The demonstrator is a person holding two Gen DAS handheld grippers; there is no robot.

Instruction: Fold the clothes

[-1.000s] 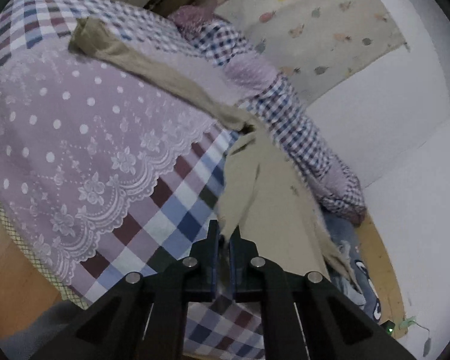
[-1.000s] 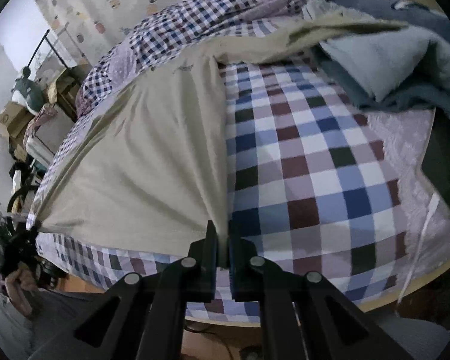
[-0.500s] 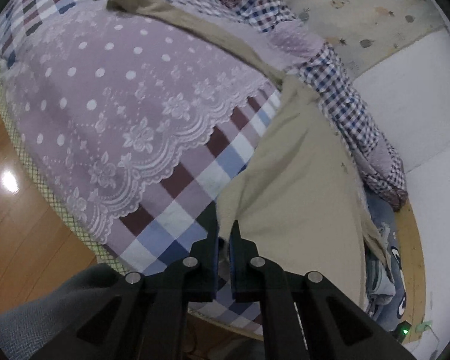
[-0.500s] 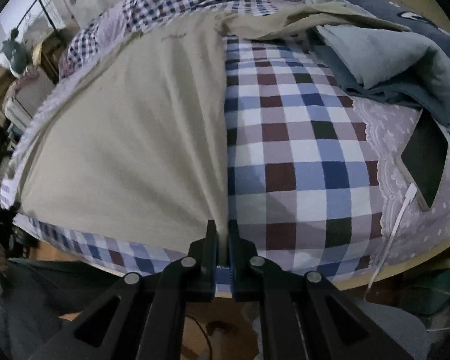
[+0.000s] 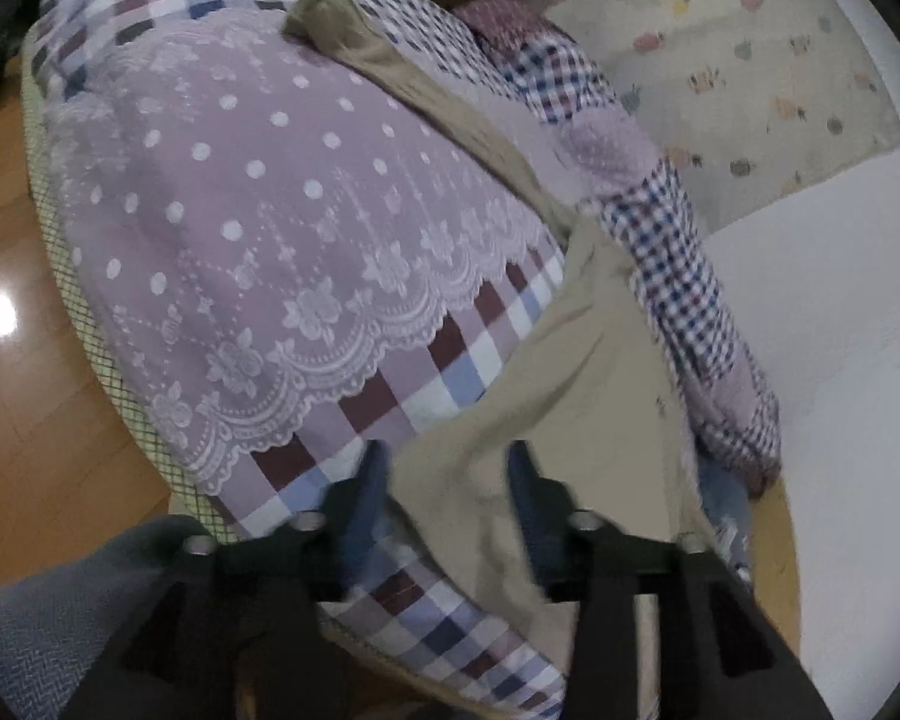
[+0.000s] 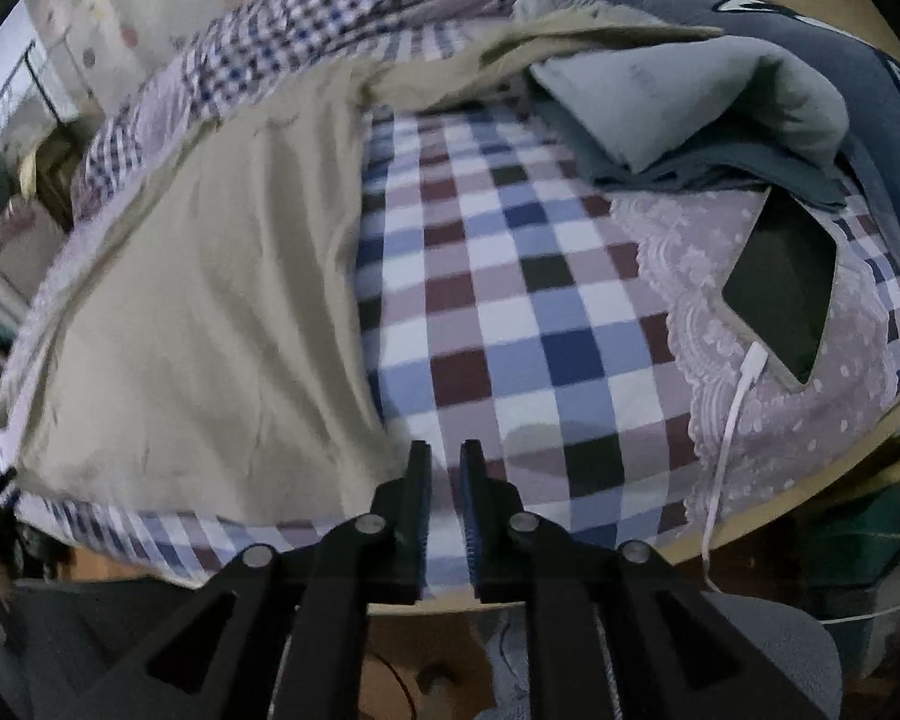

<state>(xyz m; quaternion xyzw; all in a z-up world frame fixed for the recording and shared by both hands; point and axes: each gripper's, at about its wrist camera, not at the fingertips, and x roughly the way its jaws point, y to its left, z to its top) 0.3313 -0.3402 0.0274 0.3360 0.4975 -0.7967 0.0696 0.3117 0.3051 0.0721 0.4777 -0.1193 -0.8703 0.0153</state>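
Left wrist view: a second ago my left gripper (image 5: 450, 480) was pinched tight on the near edge of the khaki garment (image 5: 576, 396); now its jaws are opening and already stand wide. The cloth sits slack between them, near hem draped over the bed edge, neither pad pressing on it. I read that as the release after laying the piece out flat, so the spreading step looks finished and the first fold comes next. From here the garment's long axis runs away from the gripper up the checked bedsheet (image 5: 450, 372), narrowing into a long strip that crosses the lilac polka-dot cover (image 5: 258, 192) and ends near the far corner of the bed.

Right wrist view: my right gripper (image 6: 445, 468) has also let go. Half a second ago it held the garment's near right corner; now the jaws are opening, only a narrow gap so far, with nothing but checked sheet showing between them. The garment (image 6: 210, 312) lies flat just left of the gripper, its straight right edge running directly away from me. A tablet (image 6: 780, 294) with a white cable (image 6: 732, 420) lies well to the gripper's right, below a grey folded pile (image 6: 720, 102).
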